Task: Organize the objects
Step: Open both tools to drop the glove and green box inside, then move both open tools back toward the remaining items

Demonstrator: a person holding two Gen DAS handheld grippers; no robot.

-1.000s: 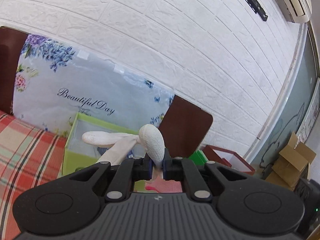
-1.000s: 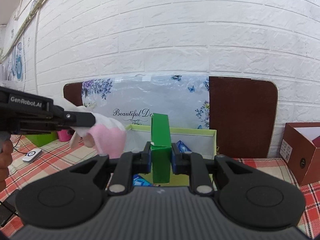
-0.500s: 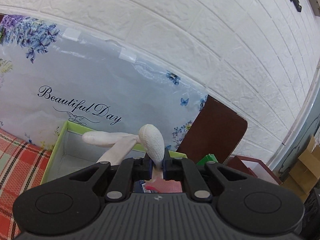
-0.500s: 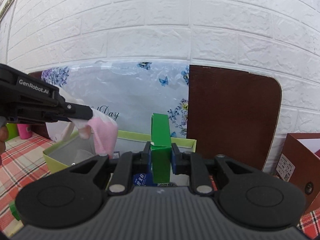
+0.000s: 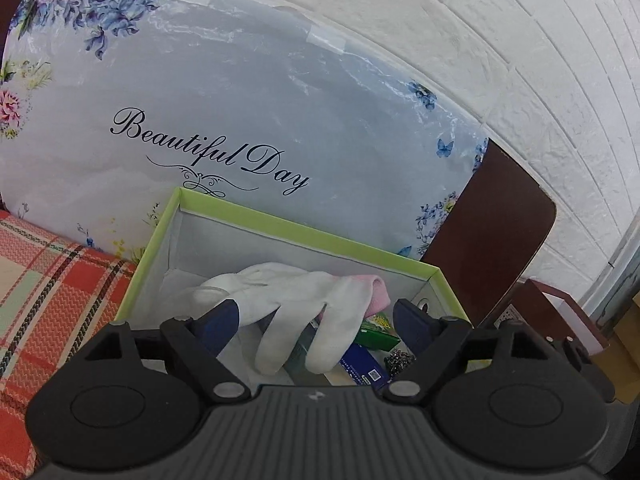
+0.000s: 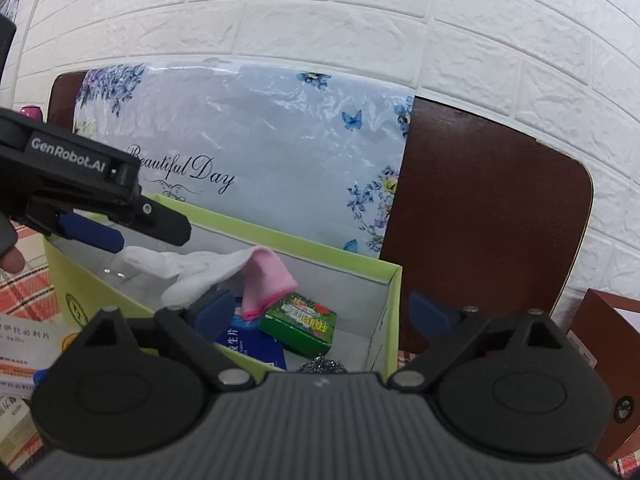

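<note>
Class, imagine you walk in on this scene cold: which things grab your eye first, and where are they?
A white knit glove with a pink cuff lies in the lime-green cardboard box, just ahead of the open left tool. Beside it in the box sits a small green printed carton, in front of the open right tool. Behind the box leans a floral "Beautiful Day" board.

Your left gripper (image 5: 316,322): black ribbed housing; blue pads (image 5: 220,318) | right gripper (image 6: 320,314): same; silver screws | "GenRobot.AI" at left of frame
</note>
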